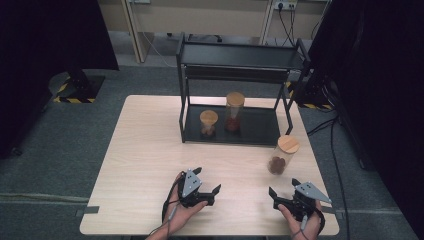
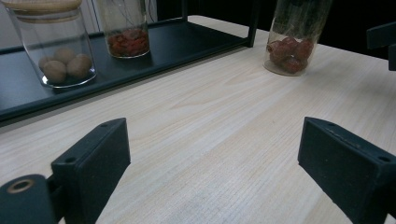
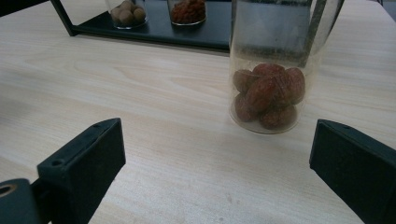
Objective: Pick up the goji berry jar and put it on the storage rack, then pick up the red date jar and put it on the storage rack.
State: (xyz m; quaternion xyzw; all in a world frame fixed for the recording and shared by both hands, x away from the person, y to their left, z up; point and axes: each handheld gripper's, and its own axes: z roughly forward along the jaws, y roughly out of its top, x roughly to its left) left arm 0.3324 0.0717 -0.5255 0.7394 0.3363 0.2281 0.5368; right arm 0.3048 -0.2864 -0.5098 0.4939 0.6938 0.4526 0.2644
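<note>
A glass jar of red dates [image 1: 283,155] with a wooden lid stands on the table right of the rack, a short way beyond my right gripper [image 1: 282,192]; the right gripper view shows that date jar [image 3: 268,95] ahead, beyond the wide-apart jaws. On the black rack's bottom shelf [image 1: 260,132] stand a short jar of pale round nuts [image 1: 208,123] and a taller jar of red berries [image 1: 233,111]. My left gripper [image 1: 207,180] rests near the front edge, open, with bare wood between its jaws. In its view the nut jar [image 2: 58,51], berry jar [image 2: 127,32] and date jar [image 2: 292,42] stand far ahead.
The black two-tier rack [image 1: 240,55] stands at the table's back centre, with its upper shelf overhanging the jars. The wooden table [image 1: 150,150] ends just in front of both hands. Dark curtains and stand feet flank the table on the floor.
</note>
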